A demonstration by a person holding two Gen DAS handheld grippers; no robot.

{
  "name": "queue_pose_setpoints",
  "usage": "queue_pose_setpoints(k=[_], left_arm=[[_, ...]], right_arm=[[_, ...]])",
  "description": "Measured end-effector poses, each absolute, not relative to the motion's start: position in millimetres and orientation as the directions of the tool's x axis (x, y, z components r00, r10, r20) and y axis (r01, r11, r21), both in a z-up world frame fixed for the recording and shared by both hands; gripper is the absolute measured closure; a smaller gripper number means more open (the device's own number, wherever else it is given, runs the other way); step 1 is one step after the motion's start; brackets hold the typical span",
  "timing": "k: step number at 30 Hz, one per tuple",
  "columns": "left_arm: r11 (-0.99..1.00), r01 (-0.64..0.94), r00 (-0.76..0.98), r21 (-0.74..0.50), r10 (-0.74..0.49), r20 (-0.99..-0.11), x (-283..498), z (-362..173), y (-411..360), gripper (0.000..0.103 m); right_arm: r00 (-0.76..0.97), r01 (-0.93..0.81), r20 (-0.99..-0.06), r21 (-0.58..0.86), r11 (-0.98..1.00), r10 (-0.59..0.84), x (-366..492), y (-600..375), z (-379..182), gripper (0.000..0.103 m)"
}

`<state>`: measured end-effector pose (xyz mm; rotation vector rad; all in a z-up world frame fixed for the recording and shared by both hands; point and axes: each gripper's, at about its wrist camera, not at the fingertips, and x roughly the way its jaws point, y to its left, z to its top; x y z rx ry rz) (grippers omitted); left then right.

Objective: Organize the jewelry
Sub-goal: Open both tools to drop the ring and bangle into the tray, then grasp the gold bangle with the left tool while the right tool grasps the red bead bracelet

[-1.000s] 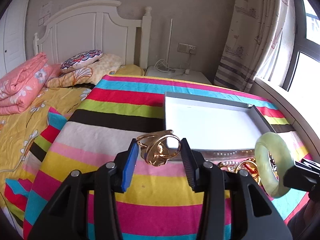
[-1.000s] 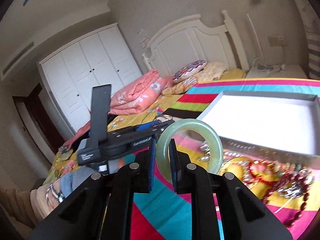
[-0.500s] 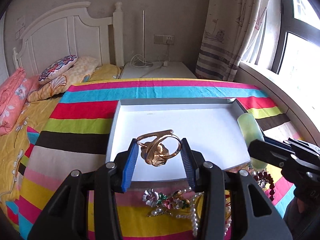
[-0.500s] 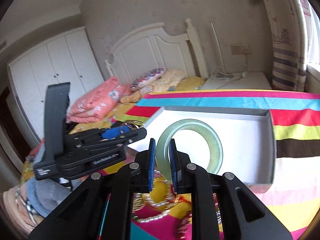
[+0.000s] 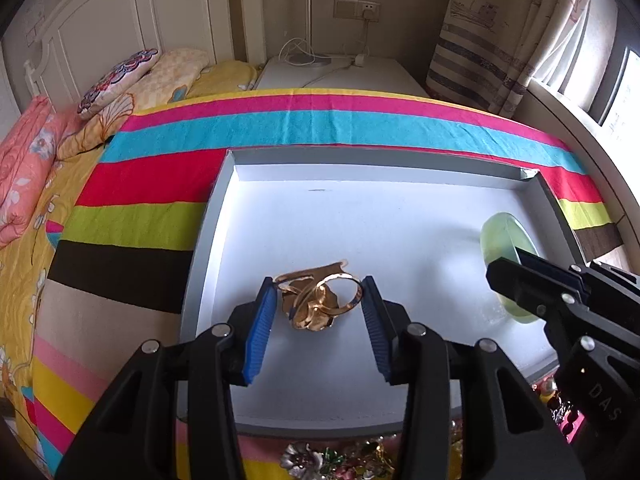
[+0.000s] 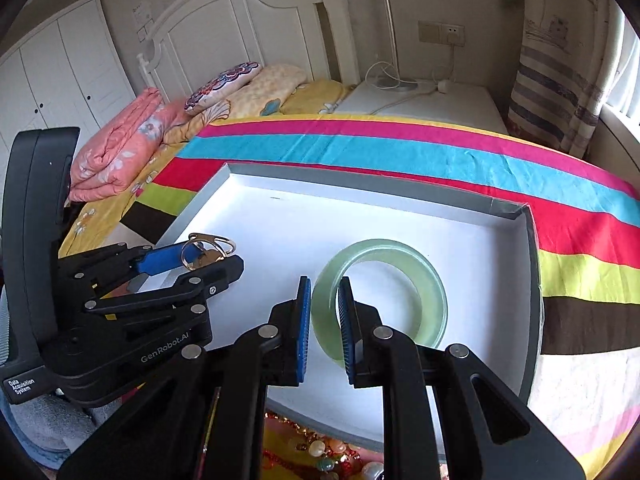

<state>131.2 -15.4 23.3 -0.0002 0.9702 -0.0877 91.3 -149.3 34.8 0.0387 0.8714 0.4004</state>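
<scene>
A shallow grey tray with a white floor [image 5: 400, 168] [image 6: 360, 184] lies on the striped blanket. My left gripper [image 5: 318, 300] is shut on a gold bangle with a flower ornament [image 5: 316, 300], held just over the tray's near left part; it also shows in the right wrist view [image 6: 208, 250]. My right gripper [image 6: 324, 320] is shut on a pale green jade bangle [image 6: 400, 264], held low over the tray's right part. The jade bangle also shows in the left wrist view [image 5: 500, 240].
A heap of loose jewelry, with beads, pearls and a flower brooch [image 5: 320, 460] [image 6: 332, 456], lies on the blanket just before the tray's near edge. Pillows [image 5: 116, 80] and a folded pink quilt [image 6: 116, 152] lie at the bed's head, far left.
Both grippers have moved forward from above the jewelry heap to over the tray and come lower, each still holding its bangle.
</scene>
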Motion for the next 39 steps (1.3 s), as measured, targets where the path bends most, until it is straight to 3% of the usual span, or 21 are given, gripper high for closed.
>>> queue_pose_setpoints(k=[1,3,4,10,18,20,24,28,31,39], left_arm=[[0.996,0.071,0.563,-0.057,-0.087,-0.822,132.2,23.3,-11.3,0.059],[0.994,0.07,0.572,-0.087,-0.112,-0.813,130.6,25.2,-3.9,0.038],[0.993,0.067,0.586,-0.092,-0.114,-0.802,128.2,27.8,-0.8,0.034],[0.993,0.052,0.645,-0.107,-0.115,-0.755,101.7,44.6,19.2,0.031],[0.988,0.027,0.694,-0.15,-0.126,-0.709,15.7,45.2,33.7,0.012],[0.983,0.023,0.676,-0.184,-0.15,-0.721,0.3,34.0,34.5,0.012],[0.978,0.032,0.623,-0.205,-0.18,-0.761,-20.8,11.2,29.2,0.012],[0.977,0.052,0.648,-0.205,-0.189,-0.738,-28.1,13.9,28.7,0.008],[0.97,0.056,0.627,-0.237,-0.219,-0.748,-24.3,8.4,30.7,0.008],[0.959,0.068,0.64,-0.275,-0.254,-0.725,-25.2,11.7,34.0,0.008]], right_arm=[[0.571,-0.316,-0.738,0.205,0.926,0.358,94.2,-150.0,34.5,0.086],[0.576,-0.304,-0.731,0.224,0.926,0.366,95.1,-153.5,36.8,0.086],[0.582,-0.307,-0.724,0.227,0.924,0.371,94.1,-155.1,39.4,0.084],[0.631,-0.318,-0.654,0.271,0.909,0.416,70.0,-178.0,57.1,0.079],[0.665,-0.319,-0.6,0.311,0.895,0.445,5.7,-221.2,60.9,0.077],[0.665,-0.32,-0.605,0.298,0.899,0.438,-12.3,-229.6,55.4,0.075],[0.654,-0.302,-0.637,0.272,0.914,0.407,-37.3,-239.3,43.1,0.047],[0.622,-0.282,-0.701,0.216,0.935,0.349,-49.7,-242.3,28.1,0.047],[0.596,-0.271,-0.715,0.249,0.93,0.365,-45.9,-245.9,19.2,0.048],[0.578,-0.274,-0.753,0.184,0.944,0.315,-34.2,-230.0,10.6,0.057]])
